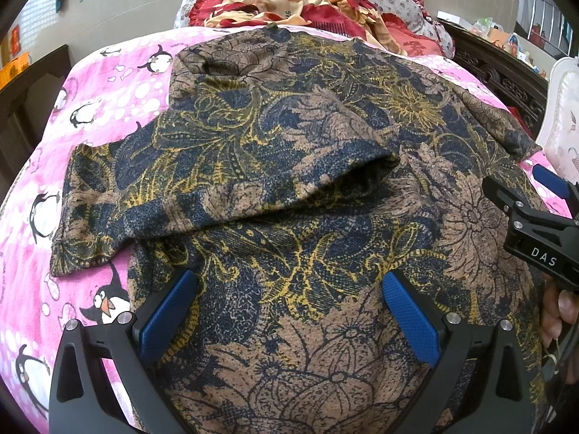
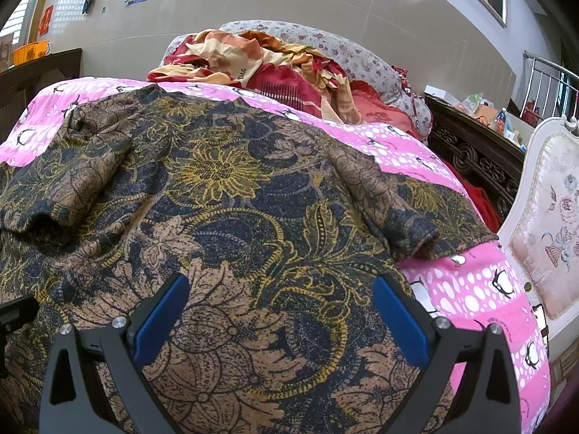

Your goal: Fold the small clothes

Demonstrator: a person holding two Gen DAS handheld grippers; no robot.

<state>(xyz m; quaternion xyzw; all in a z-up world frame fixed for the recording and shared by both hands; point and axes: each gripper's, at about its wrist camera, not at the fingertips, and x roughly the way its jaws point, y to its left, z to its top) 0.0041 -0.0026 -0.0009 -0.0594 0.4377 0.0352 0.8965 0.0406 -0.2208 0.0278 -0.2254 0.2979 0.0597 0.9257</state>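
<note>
Left wrist view: the left gripper (image 1: 289,311) hangs over the lower body of a floral-print top (image 1: 296,195), its blue-padded fingers (image 1: 166,314) spread wide with nothing between them. The top lies flat on a pink penguin-print bedsheet (image 1: 105,101), patterned in brown, navy and yellow. One short sleeve (image 1: 108,202) reaches toward 9 o'clock, its cuff over the sheet. At 3 o'clock the right gripper (image 1: 542,195) enters the picture, with a hand (image 1: 557,311) below it. Right wrist view: the right gripper (image 2: 282,314) also stands over the top (image 2: 231,195), fingers (image 2: 401,314) wide apart and empty. The other sleeve (image 2: 394,213) lies toward 3 o'clock, near the sheet's (image 2: 470,289) edge. At 12 o'clock a crumpled red and cream quilt (image 2: 275,61) is heaped against a flowered pillow (image 2: 365,61). A padded white chair (image 2: 550,224) stands at 3 o'clock.
</note>
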